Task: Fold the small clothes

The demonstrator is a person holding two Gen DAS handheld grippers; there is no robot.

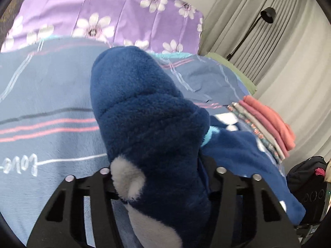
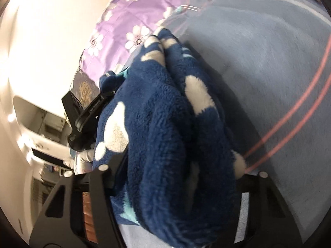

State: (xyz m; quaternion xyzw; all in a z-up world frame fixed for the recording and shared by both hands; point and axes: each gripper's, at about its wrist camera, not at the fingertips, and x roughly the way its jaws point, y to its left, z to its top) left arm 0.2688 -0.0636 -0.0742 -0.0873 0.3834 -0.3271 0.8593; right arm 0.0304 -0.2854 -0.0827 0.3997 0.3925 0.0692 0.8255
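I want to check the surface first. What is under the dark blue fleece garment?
Under the fleece garment lies a blue striped blanket. The part directly beneath it is covered, so anything there cannot be seen.

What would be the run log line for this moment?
left claw: shut on fleece garment | right claw: shut on fleece garment | blanket beneath

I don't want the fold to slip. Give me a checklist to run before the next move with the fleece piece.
1. Left gripper clamps the dark blue fleece garment with white spots: ok, fabric fills the jaws.
2. Right gripper clamps the same fleece: ok, bunched between the fingers.
3. Fingertips of either gripper visible: cannot tell, fleece covers them.
4. Garment lying flat: not ok, it is bunched and draped.
5. Bare stretch of the blue striped blanket beside the garment: ok.
6. Folded stack topped by the pink cloth apart from the grippers: ok.
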